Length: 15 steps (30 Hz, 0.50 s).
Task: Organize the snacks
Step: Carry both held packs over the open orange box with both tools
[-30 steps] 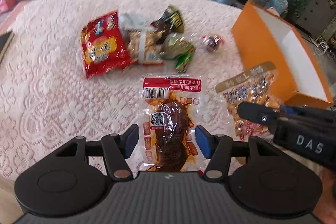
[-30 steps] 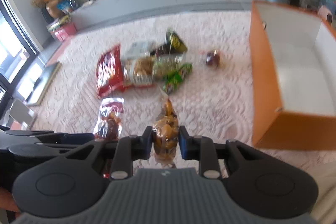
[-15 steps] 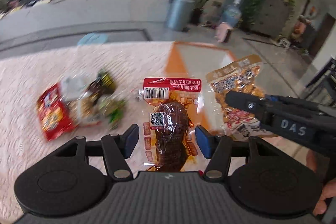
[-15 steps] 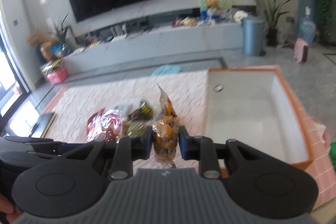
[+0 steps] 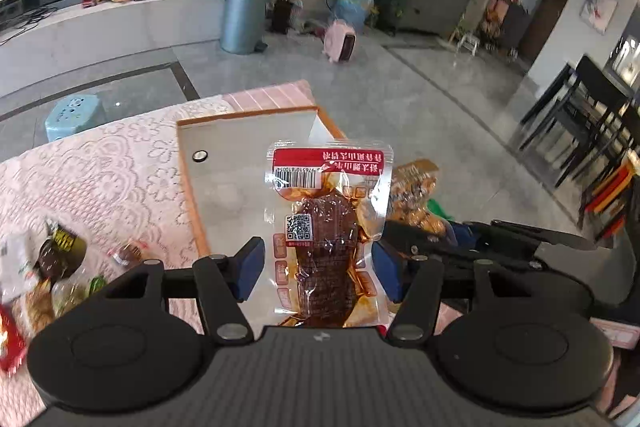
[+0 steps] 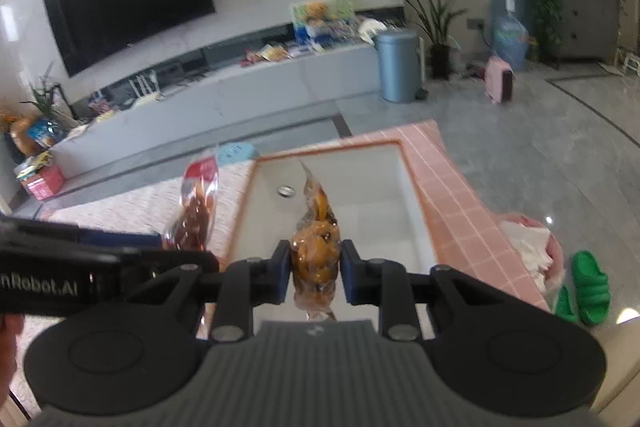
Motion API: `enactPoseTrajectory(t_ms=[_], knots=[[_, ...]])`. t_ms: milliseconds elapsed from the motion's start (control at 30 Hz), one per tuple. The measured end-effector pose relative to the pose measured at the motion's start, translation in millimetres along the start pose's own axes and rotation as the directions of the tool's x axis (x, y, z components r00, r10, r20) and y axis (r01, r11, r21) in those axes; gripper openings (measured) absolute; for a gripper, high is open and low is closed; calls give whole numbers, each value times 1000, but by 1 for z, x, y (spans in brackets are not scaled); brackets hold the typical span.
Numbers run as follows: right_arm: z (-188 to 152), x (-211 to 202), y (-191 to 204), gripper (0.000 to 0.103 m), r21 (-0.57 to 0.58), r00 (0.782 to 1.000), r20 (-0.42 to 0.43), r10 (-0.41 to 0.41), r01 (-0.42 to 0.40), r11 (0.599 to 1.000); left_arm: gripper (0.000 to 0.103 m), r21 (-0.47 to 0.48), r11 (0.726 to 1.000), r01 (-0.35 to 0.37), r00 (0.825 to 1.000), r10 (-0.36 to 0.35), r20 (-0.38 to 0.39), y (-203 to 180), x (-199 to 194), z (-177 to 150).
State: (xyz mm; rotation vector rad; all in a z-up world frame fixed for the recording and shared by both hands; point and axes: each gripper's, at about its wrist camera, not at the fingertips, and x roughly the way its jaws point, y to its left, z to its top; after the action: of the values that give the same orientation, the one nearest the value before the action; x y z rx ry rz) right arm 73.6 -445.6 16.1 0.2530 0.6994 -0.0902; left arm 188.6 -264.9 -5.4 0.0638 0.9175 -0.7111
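Note:
My left gripper [image 5: 318,269] is shut on a clear pack of dark braised meat [image 5: 326,227] with a red label, which stands upright between the blue pads. It hangs in front of the orange box [image 5: 224,187], whose white inside holds nothing I can see. My right gripper [image 6: 314,267] is shut on a clear pack of orange-brown snack pieces [image 6: 316,247], held over the near end of the same box [image 6: 372,187]. In the right wrist view the meat pack [image 6: 196,211] shows to the left, just outside the box's left wall. The two grippers are side by side.
A pile of loose snack packs [image 5: 52,267] and a small round wrapped snack [image 5: 128,253] lie on the lace tablecloth [image 5: 100,179] left of the box. The box stands near the table's right edge. Below on the floor are green slippers [image 6: 588,283] and a blue stool [image 5: 74,115].
Both grippers have risen and swung right with their packs, from near the snack pile to the orange box. The pile has slid to the left edge of the left wrist view.

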Motion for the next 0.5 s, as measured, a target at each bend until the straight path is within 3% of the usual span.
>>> enactPoseTrajectory(t_ms=[167, 500], knots=[[-4, 34, -25, 24, 21, 997, -79, -14, 16, 1000, 67, 1, 1000, -24, 994, 24, -109, 2, 52, 7], [-7, 97, -49, 23, -5, 978, -210, 1, -2, 1000, 67, 74, 995, -65, 959, 83, -271, 14, 117, 7]])
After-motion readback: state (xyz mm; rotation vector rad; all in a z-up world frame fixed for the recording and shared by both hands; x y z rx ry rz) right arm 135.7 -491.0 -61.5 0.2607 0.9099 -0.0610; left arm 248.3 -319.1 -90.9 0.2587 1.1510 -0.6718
